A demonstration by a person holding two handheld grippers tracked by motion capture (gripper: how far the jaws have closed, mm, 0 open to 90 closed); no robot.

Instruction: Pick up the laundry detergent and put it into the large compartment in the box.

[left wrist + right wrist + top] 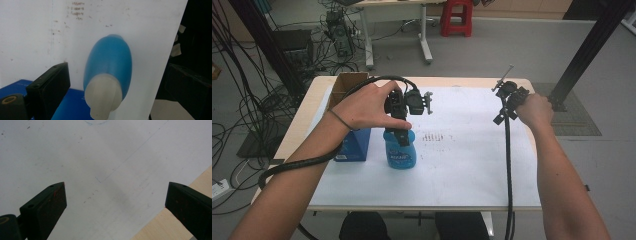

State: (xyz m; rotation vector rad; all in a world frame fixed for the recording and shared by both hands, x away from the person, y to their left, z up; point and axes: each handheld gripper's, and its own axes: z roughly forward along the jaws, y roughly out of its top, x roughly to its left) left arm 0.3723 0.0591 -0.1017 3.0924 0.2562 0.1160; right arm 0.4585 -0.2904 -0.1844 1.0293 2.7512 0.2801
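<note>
A blue bottle point(401, 152) with a white cap stands upright on the white sheet point(462, 165), left of the middle of the table. My left gripper point(401, 131) hangs straight above it, pointing down. In the left gripper view the bottle point(110, 62) and its white cap point(103, 96) lie between the two jaws, which stand wide apart and touch neither side. My right gripper point(507, 102) is held over the table's far right corner. Its jaws are open above bare sheet point(100, 157), with nothing between them.
A blue box point(354, 145) stands just left of the bottle, and an open cardboard box point(344, 87) sits behind it. The table's wooden edge point(200, 180) runs close to the right gripper. Cables, a desk and a red stool point(457, 17) are on the floor beyond.
</note>
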